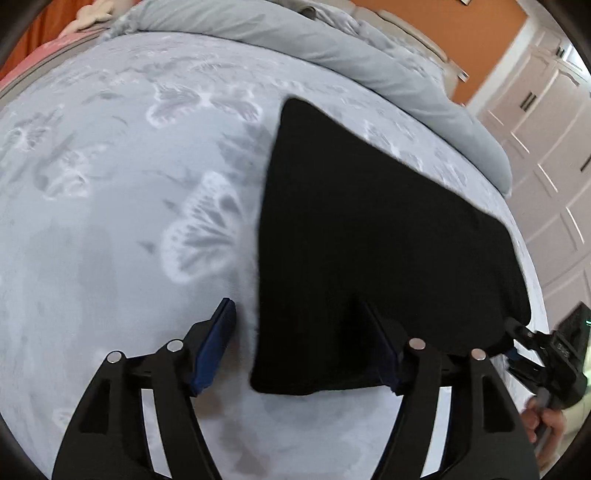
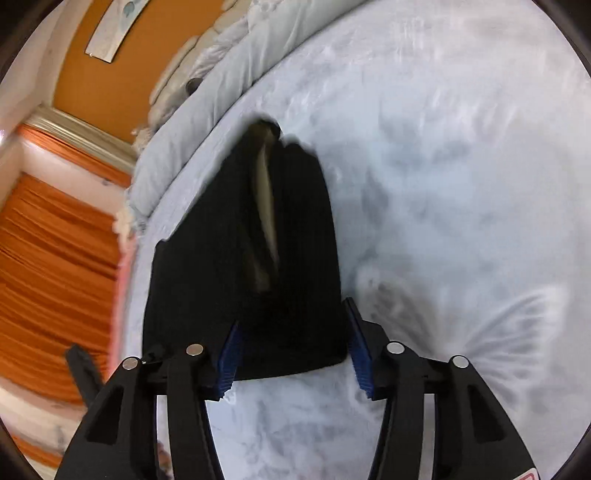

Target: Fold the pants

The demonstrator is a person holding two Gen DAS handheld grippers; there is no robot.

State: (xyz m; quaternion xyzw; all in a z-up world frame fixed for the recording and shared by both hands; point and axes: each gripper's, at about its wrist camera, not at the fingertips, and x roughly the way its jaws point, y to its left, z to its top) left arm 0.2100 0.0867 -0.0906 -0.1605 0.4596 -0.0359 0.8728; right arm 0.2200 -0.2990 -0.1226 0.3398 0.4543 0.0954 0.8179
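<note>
We see one pair of black pants [image 1: 369, 240], folded into a flat, thick, roughly four-sided bundle with a soft, matte knit look. It lies on the bed cover [image 1: 110, 221], a pale grey-blue, fuzzy fabric printed with white fan-like leaves. In the right wrist view the pants [image 2: 295, 221] show fine ribbing and one pale tan strip of lining along a fold.

Beyond the pants, one plain grey duvet [image 1: 332, 48] is bunched in a long roll along the far side of the bed. Past it stand an orange wall [image 1: 461, 29] and white panelled cabinet doors [image 1: 535, 147].

We count two grippers, each with two black fingers faced with ribbed blue pads. Our left gripper [image 1: 306, 347] is spread over the near left corner of the pants, its pads not pressing the cloth. Our right gripper [image 2: 295, 354] is also spread, straddling the near edge of the pants without pinching it.
</note>
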